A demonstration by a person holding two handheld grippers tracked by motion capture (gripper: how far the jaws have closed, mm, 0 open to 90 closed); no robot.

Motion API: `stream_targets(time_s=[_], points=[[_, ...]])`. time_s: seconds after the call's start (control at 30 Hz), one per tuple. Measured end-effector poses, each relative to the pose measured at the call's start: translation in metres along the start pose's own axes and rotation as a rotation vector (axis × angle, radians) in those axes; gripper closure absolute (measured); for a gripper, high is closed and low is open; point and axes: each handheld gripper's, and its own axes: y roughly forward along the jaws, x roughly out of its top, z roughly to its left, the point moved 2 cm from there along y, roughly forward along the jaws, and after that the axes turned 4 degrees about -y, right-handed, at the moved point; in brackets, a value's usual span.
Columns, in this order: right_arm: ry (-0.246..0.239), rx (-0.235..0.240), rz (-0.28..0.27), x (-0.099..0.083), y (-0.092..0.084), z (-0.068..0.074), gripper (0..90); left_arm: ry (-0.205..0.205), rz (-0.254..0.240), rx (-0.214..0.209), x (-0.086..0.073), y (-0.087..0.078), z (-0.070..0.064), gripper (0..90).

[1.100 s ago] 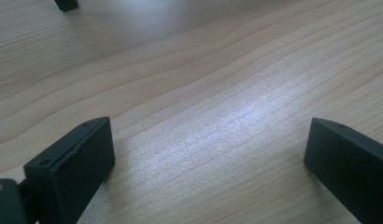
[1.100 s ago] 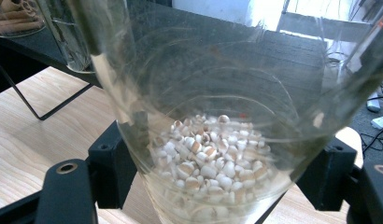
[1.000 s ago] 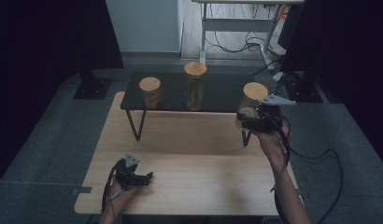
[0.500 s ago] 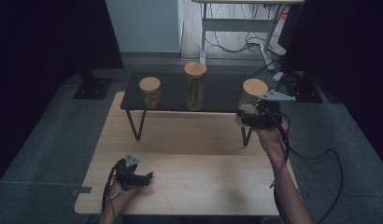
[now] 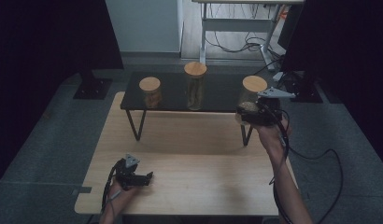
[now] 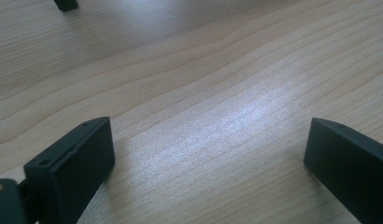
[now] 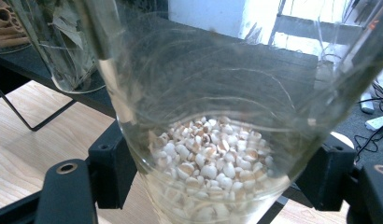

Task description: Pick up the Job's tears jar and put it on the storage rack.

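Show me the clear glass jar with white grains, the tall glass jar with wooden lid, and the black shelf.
clear glass jar with white grains (image 7: 213, 158), right gripper view, grain layer.
tall glass jar with wooden lid (image 5: 195, 70), high view, lid.
black shelf (image 5: 222, 95), high view, bare top.

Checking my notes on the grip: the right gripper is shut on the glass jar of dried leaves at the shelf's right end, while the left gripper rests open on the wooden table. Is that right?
Not quite. The jar clamped in the right gripper holds small pale grains, not dried leaves, as the right gripper view shows; the leaves are in the neighbouring jar. The left gripper does rest open on the wooden table.

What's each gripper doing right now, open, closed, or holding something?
Left gripper: open, holding nothing, low over the table.
Right gripper: closed on the glass jar of pale grains.
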Motion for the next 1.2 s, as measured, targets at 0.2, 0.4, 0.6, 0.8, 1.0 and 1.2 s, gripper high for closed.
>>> stream_targets(time_s=[0.2, 0.4, 0.6, 0.8, 1.0, 1.2], points=[[-0.003, -0.002, -0.006, 0.003, -0.001, 0.0, 25.0, 0.0, 0.0, 0.0, 0.0, 0.0, 0.0, 1.6], [-0.003, -0.005, -0.005, 0.005, 0.001, 0.0, 25.0, 0.0, 0.0, 0.0, 0.0, 0.0, 0.0, 1.6], [-0.003, -0.01, -0.004, 0.008, 0.004, -0.002, 25.0, 0.001, 0.0, 0.0, 0.0, 0.0, 0.0, 1.6], [0.005, -0.009, 0.002, 0.008, 0.009, -0.005, 25.0, 0.001, 0.0, 0.0, 0.0, 0.0, 0.0, 1.6], [0.012, -0.008, 0.003, 0.011, 0.015, -0.008, 25.0, -0.003, 0.0, -0.001, 0.0, 0.0, 0.0, 1.6], [0.015, -0.004, 0.004, 0.015, 0.021, -0.011, 25.0, 0.002, 0.001, 0.001, 0.0, 0.0, 0.0, 1.6]])
